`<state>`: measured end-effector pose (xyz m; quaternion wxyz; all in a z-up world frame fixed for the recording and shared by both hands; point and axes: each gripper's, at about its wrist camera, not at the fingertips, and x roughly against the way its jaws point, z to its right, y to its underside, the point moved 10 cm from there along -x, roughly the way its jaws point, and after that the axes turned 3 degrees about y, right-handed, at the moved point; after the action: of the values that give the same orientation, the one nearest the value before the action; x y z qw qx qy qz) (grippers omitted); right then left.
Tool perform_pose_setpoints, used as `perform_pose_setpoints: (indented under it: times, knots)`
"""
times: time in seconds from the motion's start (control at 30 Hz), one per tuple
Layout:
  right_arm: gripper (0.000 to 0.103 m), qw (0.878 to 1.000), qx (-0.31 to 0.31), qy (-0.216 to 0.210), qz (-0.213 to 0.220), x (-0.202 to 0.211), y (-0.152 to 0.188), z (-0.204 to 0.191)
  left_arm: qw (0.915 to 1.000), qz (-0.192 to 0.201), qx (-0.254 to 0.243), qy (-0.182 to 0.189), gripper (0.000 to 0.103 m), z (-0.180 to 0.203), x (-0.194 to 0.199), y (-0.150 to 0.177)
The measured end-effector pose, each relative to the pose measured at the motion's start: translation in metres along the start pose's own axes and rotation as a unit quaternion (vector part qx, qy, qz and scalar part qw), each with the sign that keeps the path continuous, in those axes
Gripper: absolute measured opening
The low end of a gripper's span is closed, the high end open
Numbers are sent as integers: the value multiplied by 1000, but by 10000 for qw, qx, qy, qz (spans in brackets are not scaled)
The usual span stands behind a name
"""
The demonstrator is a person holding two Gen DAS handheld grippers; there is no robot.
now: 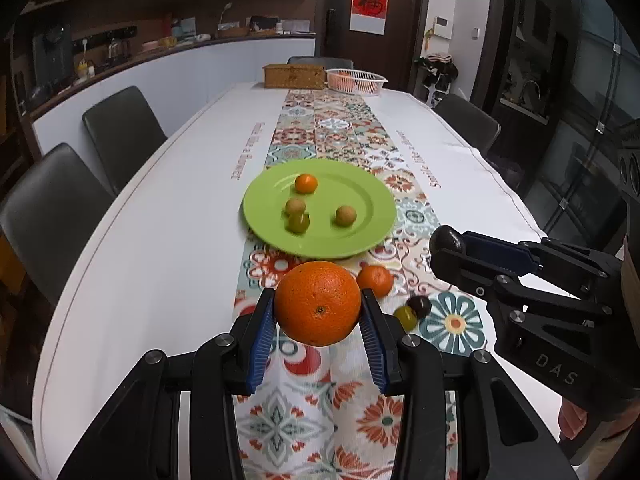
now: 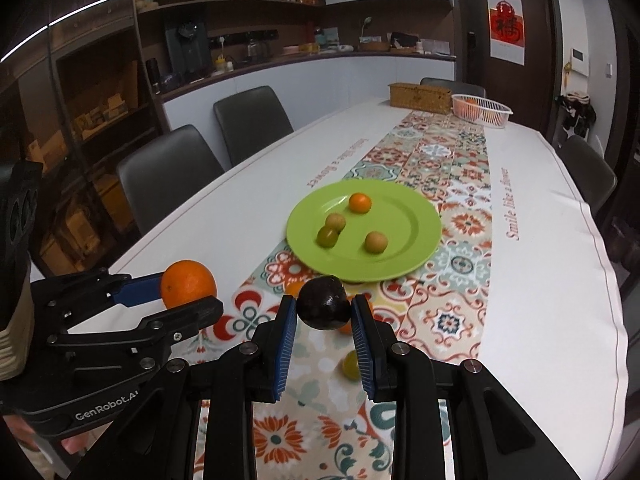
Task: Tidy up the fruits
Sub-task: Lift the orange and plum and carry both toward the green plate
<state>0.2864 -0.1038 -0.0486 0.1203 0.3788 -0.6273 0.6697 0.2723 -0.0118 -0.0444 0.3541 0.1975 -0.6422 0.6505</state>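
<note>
Left gripper (image 1: 318, 316) closed on a big orange (image 1: 318, 303), blue pads pressing both sides, lifted above the patterned runner (image 1: 340, 132). Right gripper (image 2: 325, 312) closed on a dark round fruit (image 2: 323, 303), also held above the runner. Farther along, a green plate (image 1: 360, 232) carrying one small orange fruit (image 1: 306, 183), two tan fruits and one green one. Near the plate, on the runner: a mandarin (image 1: 375, 279), a green fruit (image 1: 405, 317), a dark fruit (image 1: 420, 306). At the far end, a white basket (image 1: 356, 80) beside a wicker box (image 1: 294, 76).
</note>
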Motion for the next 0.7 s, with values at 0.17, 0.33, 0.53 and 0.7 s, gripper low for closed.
perform_pose_setpoints:
  times: [0.17,0.33,0.53,0.7]
  knots:
    - [29,9999,33,70,85,-4,-14,8,9999,105,-94,17,40,0,-4,-18]
    - [29,9998,33,151,114,-13,-29,18,9997,154,-195,21,40,-1,-14,-35]
    - [29,9997,36,219,86,-31,-45,29,9993,147,-317,122,40,-4,-36,-52]
    - [29,9996,85,285,25,-50,-54,37,9993,80,-335,167,40,-8,-59,-62]
